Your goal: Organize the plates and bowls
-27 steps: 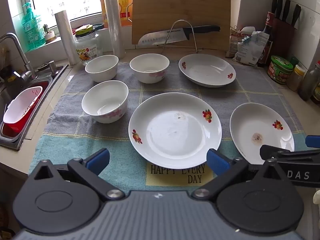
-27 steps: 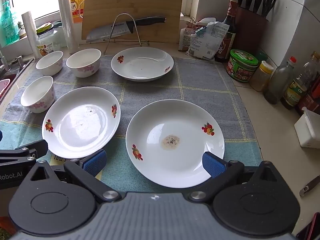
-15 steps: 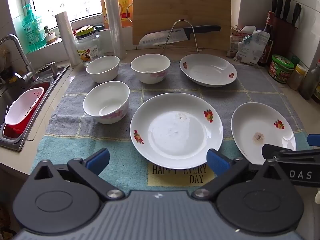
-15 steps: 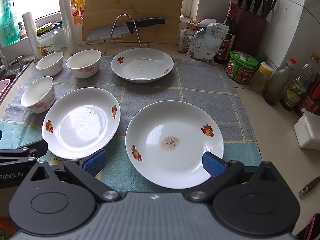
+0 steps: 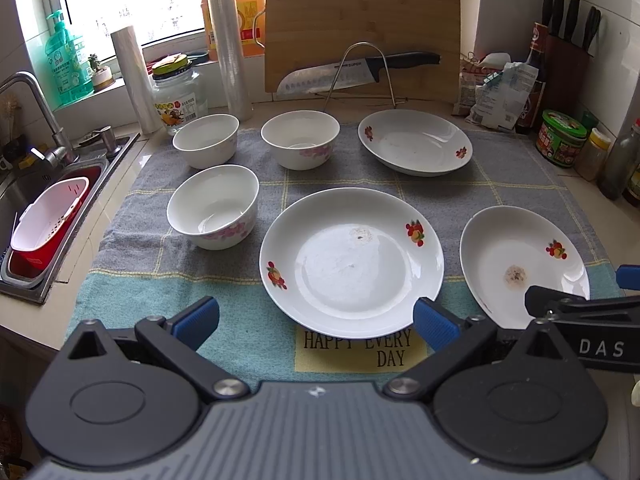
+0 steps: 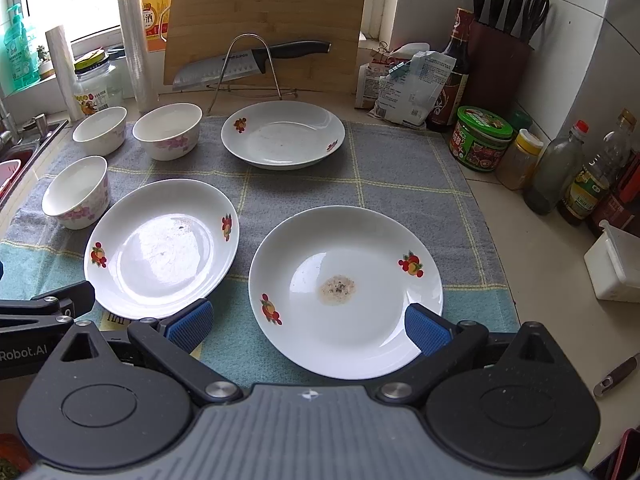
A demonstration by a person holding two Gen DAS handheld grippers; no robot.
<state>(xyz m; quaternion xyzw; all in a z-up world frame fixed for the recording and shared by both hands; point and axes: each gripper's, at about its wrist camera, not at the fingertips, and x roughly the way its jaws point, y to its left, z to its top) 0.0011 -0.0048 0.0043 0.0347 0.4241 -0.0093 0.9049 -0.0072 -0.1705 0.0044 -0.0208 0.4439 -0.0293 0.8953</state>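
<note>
Tools (image 5: 316,318) (image 6: 306,322) both wide open, empty; sink (image 5: 24,184) only in left view, white box (image 6: 614,266) only in right.

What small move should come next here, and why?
Probably ease the right claw forward and down onto the near rim of the stained plate. Both claws are open and empty, the left claw too, nothing is stacked yet, and that plate lies right ahead between the fingers.
</note>
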